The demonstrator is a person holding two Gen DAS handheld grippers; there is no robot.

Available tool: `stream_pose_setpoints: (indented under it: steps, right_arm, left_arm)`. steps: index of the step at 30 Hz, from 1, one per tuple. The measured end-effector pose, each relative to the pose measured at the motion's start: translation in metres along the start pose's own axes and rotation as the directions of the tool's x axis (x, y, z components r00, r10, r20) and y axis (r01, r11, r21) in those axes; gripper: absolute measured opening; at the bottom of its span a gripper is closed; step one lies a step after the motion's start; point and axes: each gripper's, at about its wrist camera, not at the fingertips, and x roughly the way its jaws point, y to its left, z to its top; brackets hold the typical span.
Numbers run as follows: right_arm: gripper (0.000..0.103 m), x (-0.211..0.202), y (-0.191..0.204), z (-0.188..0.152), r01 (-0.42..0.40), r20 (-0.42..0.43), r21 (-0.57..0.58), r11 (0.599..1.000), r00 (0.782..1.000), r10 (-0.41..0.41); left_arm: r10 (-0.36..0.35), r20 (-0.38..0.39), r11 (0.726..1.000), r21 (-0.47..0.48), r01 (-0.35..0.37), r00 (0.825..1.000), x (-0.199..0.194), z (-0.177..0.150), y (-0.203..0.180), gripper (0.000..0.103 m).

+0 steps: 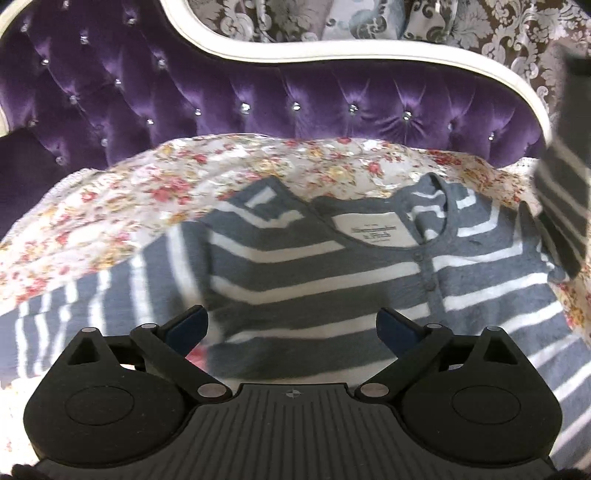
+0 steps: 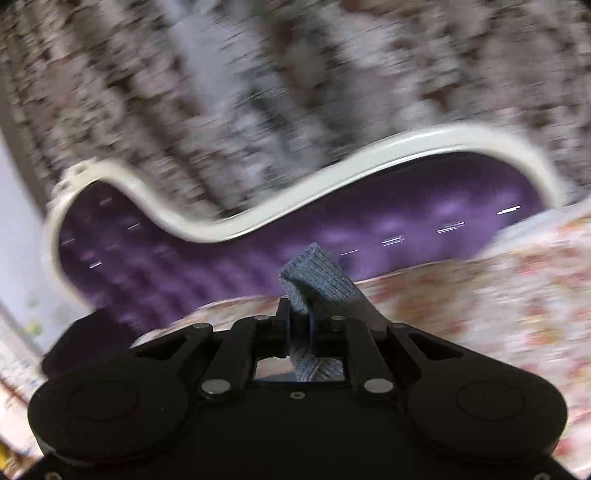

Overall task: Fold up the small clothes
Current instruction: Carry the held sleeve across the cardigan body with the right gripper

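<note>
A grey and white striped shirt (image 1: 314, 266) lies front up on the floral cover (image 1: 147, 184), collar and label toward the sofa back. My left gripper (image 1: 291, 325) is open and empty, just above the shirt's lower middle. One sleeve (image 1: 565, 199) hangs lifted at the right edge of the left wrist view. My right gripper (image 2: 301, 325) is shut on the grey knit sleeve end (image 2: 317, 273), held up above the cover. The right wrist view is motion blurred.
A purple tufted sofa back (image 1: 258, 96) with a white curved frame (image 1: 332, 55) rises behind the cover; it also shows in the right wrist view (image 2: 258, 240). Patterned wallpaper (image 1: 498, 29) lies beyond. The floral cover (image 2: 498, 295) spreads to the right.
</note>
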Motion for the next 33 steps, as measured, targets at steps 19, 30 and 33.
stream_pose_setpoints:
  steps: [19,30,33]
  right_arm:
    - [0.017,0.138,0.089,-0.112,-0.128,-0.295,-0.043,0.991,0.949,0.11]
    - [0.025,0.145,0.103,-0.127,-0.167,-0.305,-0.077,0.983,0.942,0.136]
    - [0.027,0.142,0.103,-0.126,-0.173,-0.285,-0.081,0.982,0.948,0.143]
  left_arm:
    - [-0.019,-0.066,0.996,-0.089,0.013,0.998,-0.021,-0.026,0.059,0.099]
    - [-0.027,-0.072,0.996,-0.085,0.021,0.997,-0.024,-0.028,0.055,0.099]
    - [-0.026,-0.073,0.996,-0.083,0.02,0.997,-0.022,-0.027,0.055,0.099]
